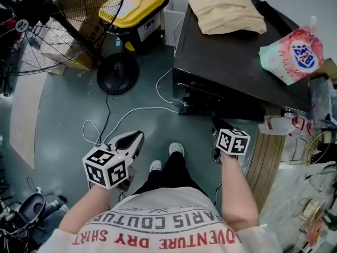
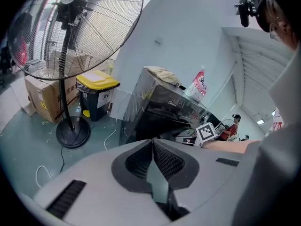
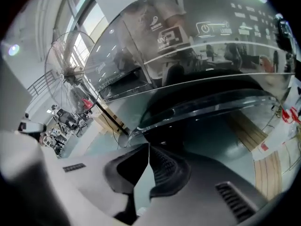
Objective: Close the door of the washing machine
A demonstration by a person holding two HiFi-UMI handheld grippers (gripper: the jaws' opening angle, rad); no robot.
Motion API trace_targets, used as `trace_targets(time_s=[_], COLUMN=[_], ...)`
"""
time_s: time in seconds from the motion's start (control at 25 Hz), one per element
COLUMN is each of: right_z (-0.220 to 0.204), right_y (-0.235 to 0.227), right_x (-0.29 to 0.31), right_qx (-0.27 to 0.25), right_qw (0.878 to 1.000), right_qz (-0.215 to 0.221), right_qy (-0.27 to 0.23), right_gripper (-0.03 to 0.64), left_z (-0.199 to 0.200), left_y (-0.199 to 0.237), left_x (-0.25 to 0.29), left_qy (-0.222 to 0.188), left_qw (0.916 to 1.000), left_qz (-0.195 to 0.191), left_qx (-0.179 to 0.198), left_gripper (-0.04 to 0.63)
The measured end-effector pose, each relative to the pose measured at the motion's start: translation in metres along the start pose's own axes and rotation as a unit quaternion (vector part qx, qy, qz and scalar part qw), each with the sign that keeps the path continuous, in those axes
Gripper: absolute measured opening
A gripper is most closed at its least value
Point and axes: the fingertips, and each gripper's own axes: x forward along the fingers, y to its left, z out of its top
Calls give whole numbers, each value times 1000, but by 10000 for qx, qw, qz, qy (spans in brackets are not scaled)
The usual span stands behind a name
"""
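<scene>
- Shows the door ajar on the dark front of the washing machine, its curved rim swung out from the cabinet.
- Puts the right gripper just beside that rim, the nearer of the 2 grippers; jaws pressed together, nothing between them.
- Leaves the left gripper well apart over the floor, likewise closed tip to tip and empty.
- Calls, as a judgement, for a push from the closed right tips: rim straight ahead and a little above them, long edge running across; contact cannot be told.
</scene>
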Motion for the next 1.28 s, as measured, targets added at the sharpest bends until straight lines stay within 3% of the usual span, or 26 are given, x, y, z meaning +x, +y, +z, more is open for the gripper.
trace_targets(time_s=[0.52, 0.96, 1.28], right_z=[20, 26, 29], right_y=[-12, -18, -20], right_x=[17, 22, 21], right_qx=[347, 894, 994], right_qw=[9979, 9921, 9923], right_qz=[-330, -352, -272], right_qy=[-432, -806, -694], right_gripper=[20, 19, 20], left_z=[6, 10, 7], left_y=[14, 19, 19], left_x=[3, 4, 3], left_qy=[-30, 20, -9], left_qw=[9999, 9998, 9999], left_qz=[113, 182, 131], left_qx=[-48, 2, -35], left_gripper=[34, 34, 34])
